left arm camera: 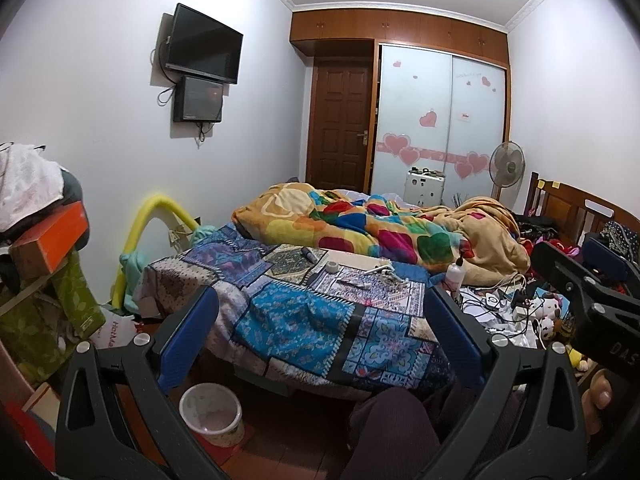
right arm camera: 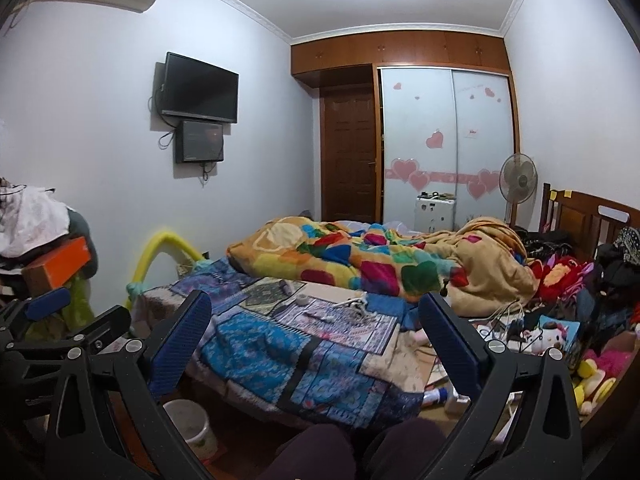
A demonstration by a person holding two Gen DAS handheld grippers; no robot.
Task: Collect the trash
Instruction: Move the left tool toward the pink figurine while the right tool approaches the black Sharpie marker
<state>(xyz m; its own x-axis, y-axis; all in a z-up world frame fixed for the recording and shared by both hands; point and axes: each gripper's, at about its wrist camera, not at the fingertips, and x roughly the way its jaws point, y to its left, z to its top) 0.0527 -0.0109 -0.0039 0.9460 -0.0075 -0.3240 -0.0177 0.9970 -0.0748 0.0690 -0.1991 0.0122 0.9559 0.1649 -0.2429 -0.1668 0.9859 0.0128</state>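
Observation:
A small white trash bin (left arm camera: 211,413) stands on the floor at the foot of the bed, below my left gripper (left arm camera: 320,320); it also shows in the right wrist view (right arm camera: 188,420). Small items lie on the blue patchwork bedspread (left arm camera: 304,312): a tape roll (left arm camera: 331,267), a dark pen-like tube (left arm camera: 308,256) and white scraps with cords (left arm camera: 380,276). Both grippers are open and empty, held above the bed's near end. My right gripper (right arm camera: 316,328) shows at the right edge of the left wrist view (left arm camera: 580,280).
A crumpled multicoloured blanket (left arm camera: 360,224) covers the far bed. Cables, a white bottle (left arm camera: 456,274) and plush toys (left arm camera: 548,312) clutter the right side. Boxes and clothes (left arm camera: 44,240) are piled at left. My knees (left arm camera: 392,432) are below.

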